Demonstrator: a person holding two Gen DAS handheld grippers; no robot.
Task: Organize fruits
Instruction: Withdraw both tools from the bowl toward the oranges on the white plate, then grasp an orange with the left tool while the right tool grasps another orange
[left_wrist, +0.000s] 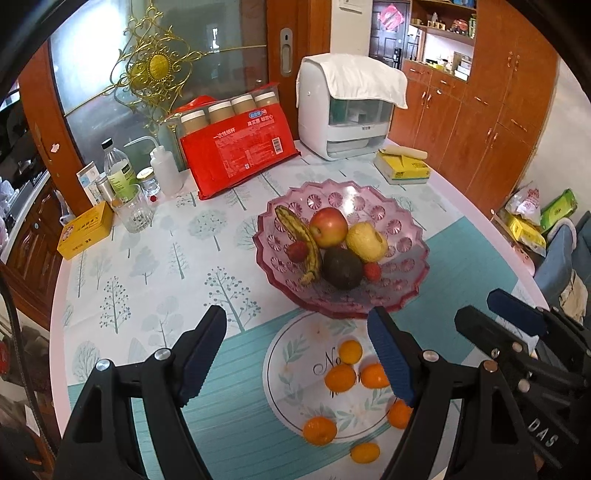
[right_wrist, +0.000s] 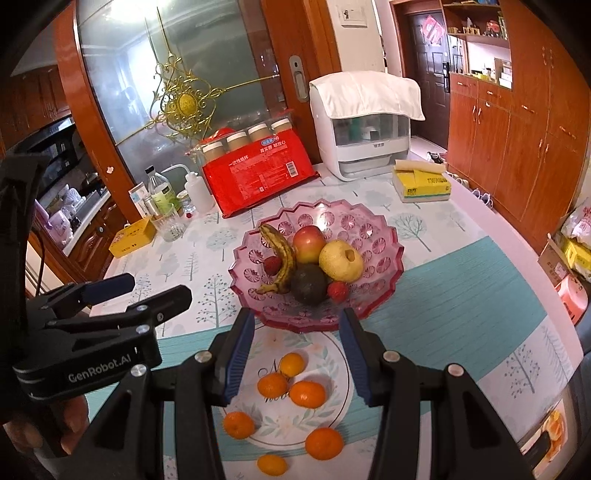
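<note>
Nearest of all, both grippers hang above the near edge of the bench with nothing between their jaws: the left gripper stands wide apart, the right gripper is parted less widely, and neither touches any fruit. Just below them lies a flat white plate with a leaf print, carrying loose mandarins; three sit close together near its middle, others rest toward its near rim, and one small one looks to lie off the plate on the cloth. Judging by the task, these scattered oranges are what remains to be gathered, probably into the pink glass bowl just beyond, whose near rim overlaps the plate's far edge. That bowl already holds a spotted banana, a red apple, a yellow pear, a dark avocado and two small red fruits, heaped at the centre where the sloping sides keep them from rolling. The bench wears a cloth printed with trees and teal panels. Farther back stand a red pack of paper cups, bottles and a glass at the left, a yellow tissue pack at the right, and a white appliance draped with a towel. Behind are a frosted glass door and wooden cabinets.
</note>
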